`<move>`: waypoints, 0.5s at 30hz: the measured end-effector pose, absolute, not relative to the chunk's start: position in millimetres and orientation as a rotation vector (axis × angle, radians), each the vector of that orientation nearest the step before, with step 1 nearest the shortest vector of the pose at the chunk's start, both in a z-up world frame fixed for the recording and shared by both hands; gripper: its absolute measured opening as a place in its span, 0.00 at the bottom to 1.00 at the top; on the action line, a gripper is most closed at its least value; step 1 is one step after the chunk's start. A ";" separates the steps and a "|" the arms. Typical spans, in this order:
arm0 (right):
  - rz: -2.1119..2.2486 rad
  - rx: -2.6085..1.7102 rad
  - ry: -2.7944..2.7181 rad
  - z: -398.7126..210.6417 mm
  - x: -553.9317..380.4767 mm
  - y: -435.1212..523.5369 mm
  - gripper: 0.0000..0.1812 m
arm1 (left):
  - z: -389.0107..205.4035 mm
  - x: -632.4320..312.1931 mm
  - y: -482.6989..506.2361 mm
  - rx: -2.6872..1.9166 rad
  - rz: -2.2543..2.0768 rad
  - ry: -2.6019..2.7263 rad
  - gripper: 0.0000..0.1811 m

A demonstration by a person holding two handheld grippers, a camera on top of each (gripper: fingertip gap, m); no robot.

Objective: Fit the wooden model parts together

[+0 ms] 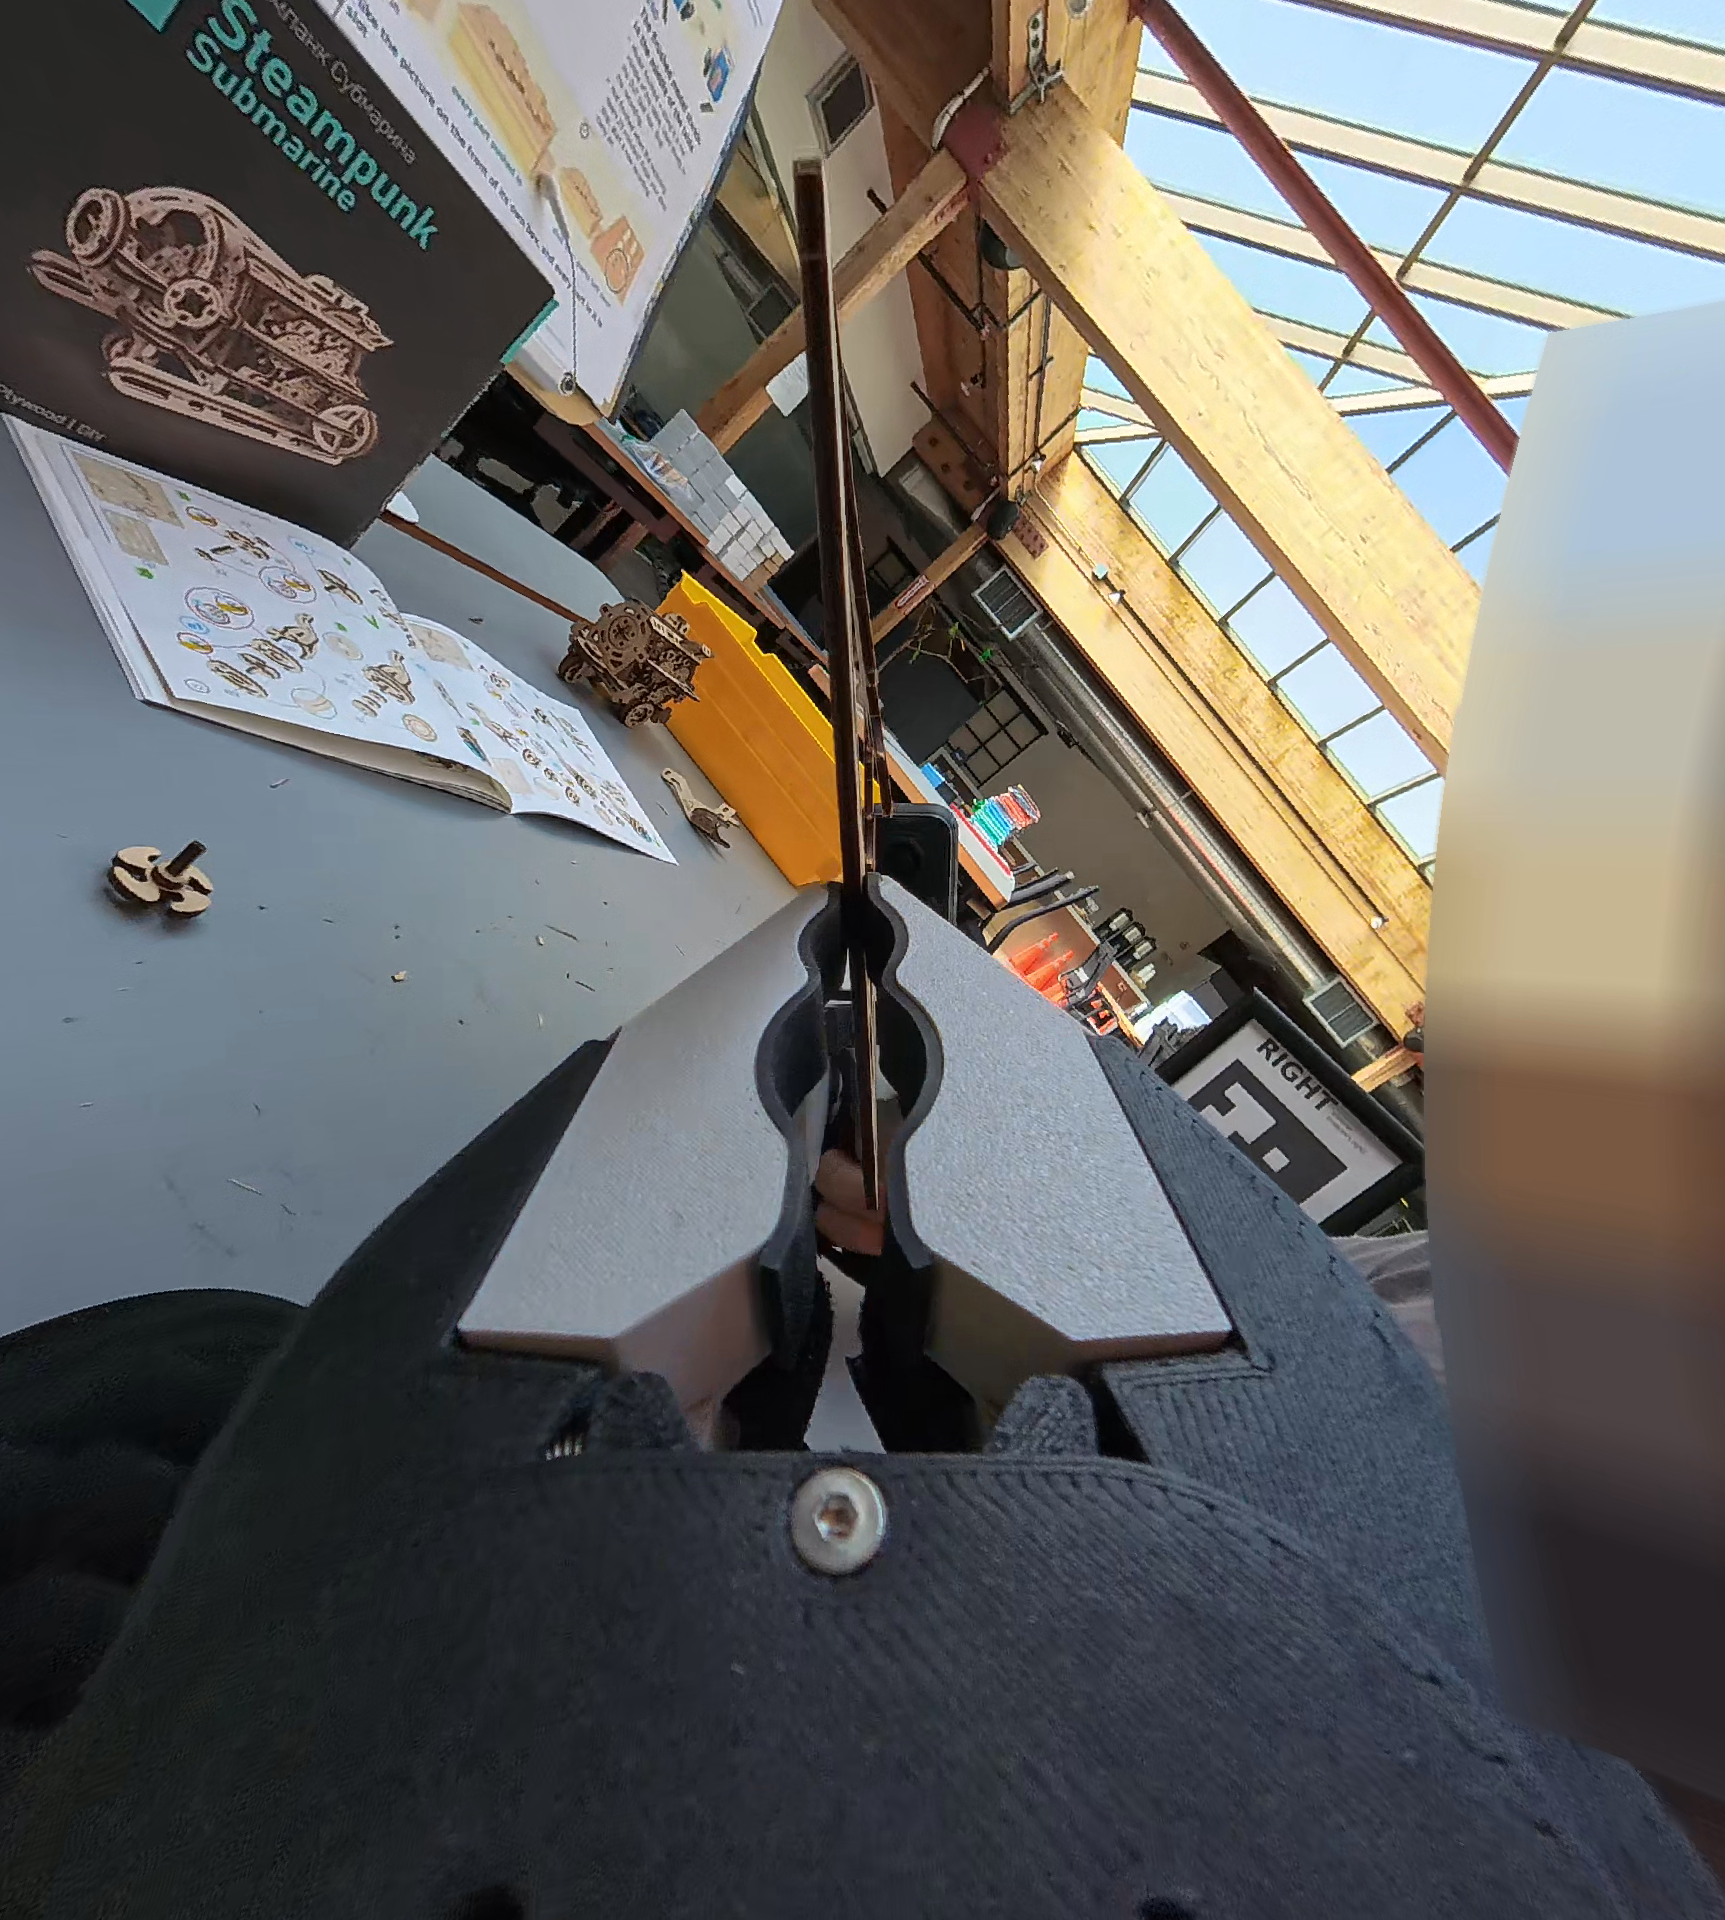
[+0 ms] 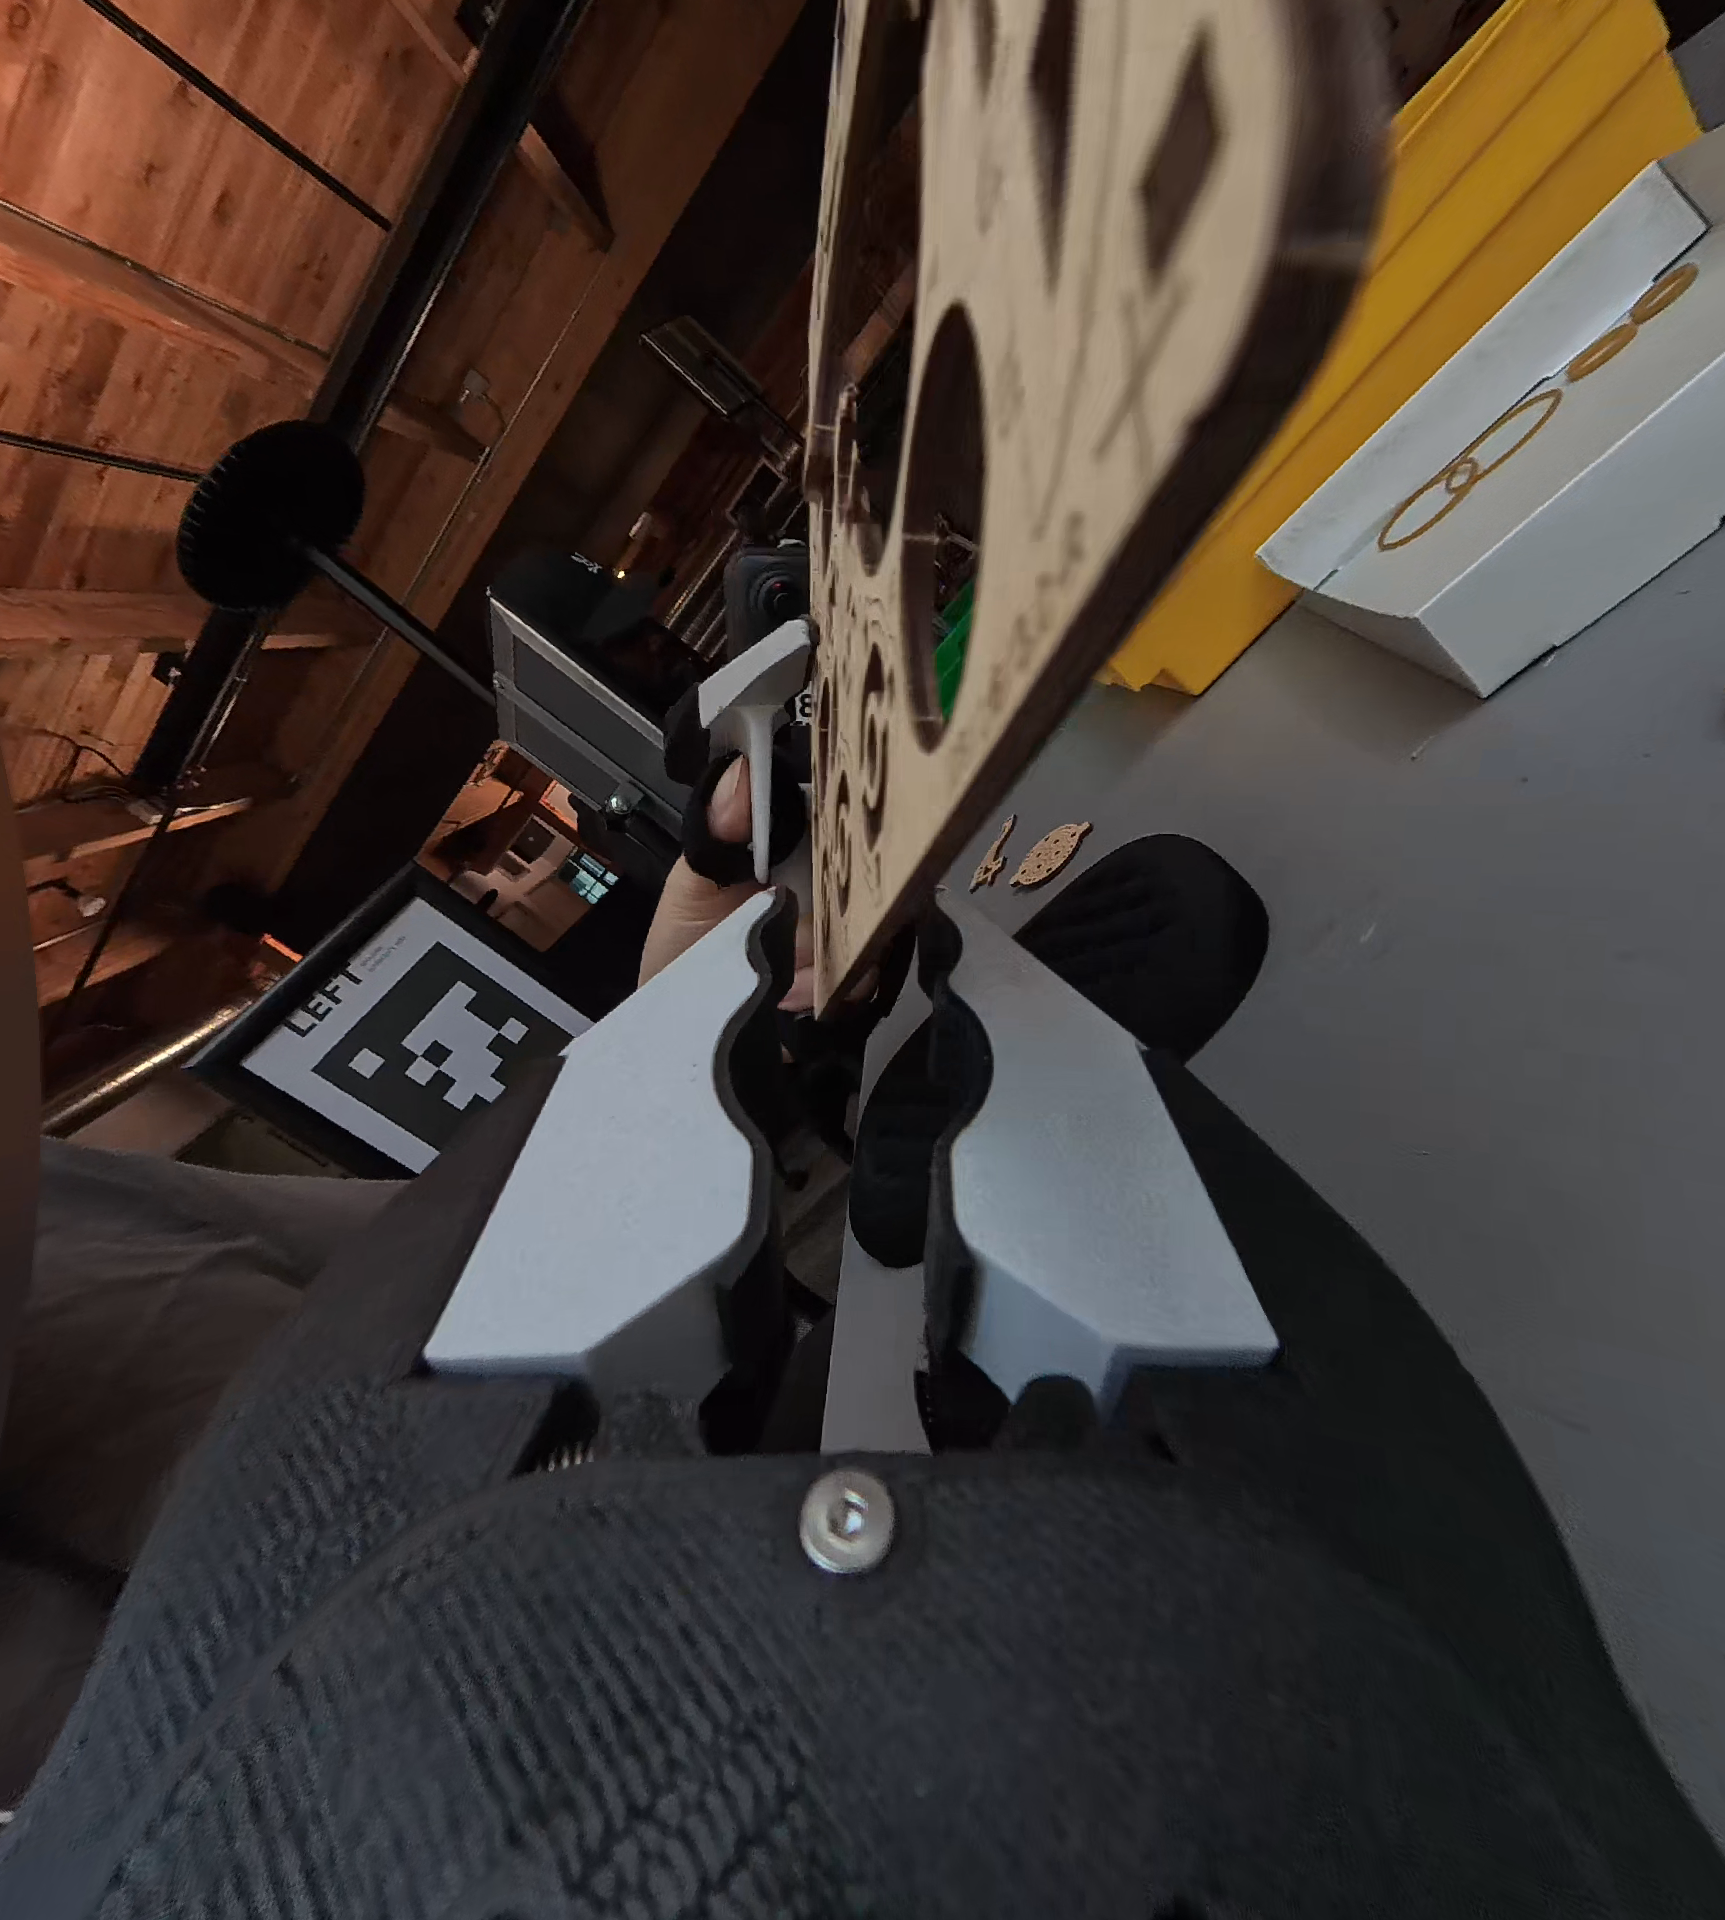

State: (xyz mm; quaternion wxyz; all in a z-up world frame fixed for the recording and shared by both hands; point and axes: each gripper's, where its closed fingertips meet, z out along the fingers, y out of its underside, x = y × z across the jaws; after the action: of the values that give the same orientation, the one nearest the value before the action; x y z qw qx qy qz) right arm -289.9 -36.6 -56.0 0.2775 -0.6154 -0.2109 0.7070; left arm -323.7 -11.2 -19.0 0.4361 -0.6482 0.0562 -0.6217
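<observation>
The grey table (image 1: 214,1039) spreads to the left of the left tongs (image 1: 853,914) and to the right of the right tongs (image 2: 858,925). Beyond the left tongs, up and to their left, a dark model box (image 1: 162,208) stands on the table with an open instruction booklet (image 1: 349,665) lying in front of it. A yellow bin (image 1: 754,727) sits just past the tips of the left tongs, and a white carton (image 2: 1523,499) lies ahead and to the right of the right tongs.

The wooden parts sheet (image 1: 832,520) is raised off the table. The left tongs are closed on its lower edge, so it shows edge-on, rising straight from their tips. The right tongs stand with a narrow gap, the sheet's corner (image 2: 1045,416) lying at their tips; whether they pinch it I cannot tell.

A part-built wooden model (image 1: 634,655) rests beside the bin. A small wheel assembly (image 1: 160,881) sits well to the left of the left tongs. A tiny loose piece (image 1: 702,808) lies near the booklet's corner.
</observation>
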 end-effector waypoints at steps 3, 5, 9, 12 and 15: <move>1.947 -1.622 -0.576 -53.2 -291.9 -42.4 0.01 | -21.5 -324.7 -14.7 -1.609 -1.537 0.139 0.00; 1.995 -1.609 -0.588 -52.9 -293.4 -47.9 0.00 | -19.2 -325.3 -20.2 -1.587 -1.556 0.166 0.00; 2.011 -1.567 -0.617 -52.8 -297.9 -56.7 0.01 | -19.6 -327.2 -31.9 -1.562 -1.523 0.228 0.02; 2.025 -1.552 -0.603 -51.1 -302.2 -57.9 0.01 | -31.1 -320.6 -45.0 -1.615 -1.543 0.290 0.06; 2.048 -1.560 -0.621 -53.3 -306.0 -60.6 0.01 | -42.1 -310.8 -58.0 -1.659 -1.568 0.345 0.06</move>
State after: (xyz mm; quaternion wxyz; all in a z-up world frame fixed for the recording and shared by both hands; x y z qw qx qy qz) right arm -306.0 -60.6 -53.3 0.2439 -0.5713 -0.2274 0.7500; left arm -310.8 -58.0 -42.1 0.4045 -0.6572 0.1366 -0.6212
